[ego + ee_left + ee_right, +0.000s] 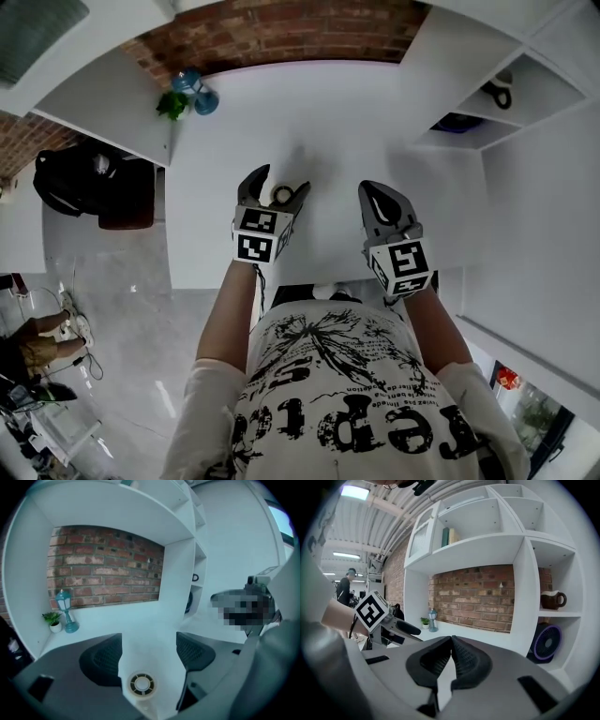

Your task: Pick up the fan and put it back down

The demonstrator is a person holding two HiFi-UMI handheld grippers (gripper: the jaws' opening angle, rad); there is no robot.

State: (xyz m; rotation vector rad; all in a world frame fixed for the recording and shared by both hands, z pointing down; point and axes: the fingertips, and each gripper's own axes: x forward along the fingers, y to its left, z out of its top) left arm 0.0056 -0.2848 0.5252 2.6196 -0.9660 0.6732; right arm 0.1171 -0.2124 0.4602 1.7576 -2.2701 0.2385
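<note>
The fan (pixel 547 641), round with a purple grille, stands in a lower cubby of the white shelf at the right; in the head view it is a dark shape (pixel 457 122) inside that cubby. My left gripper (pixel 282 183) rests open over the white desk (pixel 328 131), and a small tape roll (pixel 282 195) lies between its jaws without touching them. The left gripper view shows that roll (pixel 142 685) low between the open fingers (pixel 105 658). My right gripper (pixel 380 192) is shut on nothing, its jaws (pixel 451 641) meeting, well short of the fan.
A blue lantern (pixel 195 91) and a small potted plant (pixel 172 105) stand at the desk's far left corner. A brown mug (pixel 553 599) sits on the shelf above the fan. A black bag (pixel 94 183) lies left of the desk. A brick wall (pixel 103 569) backs the desk.
</note>
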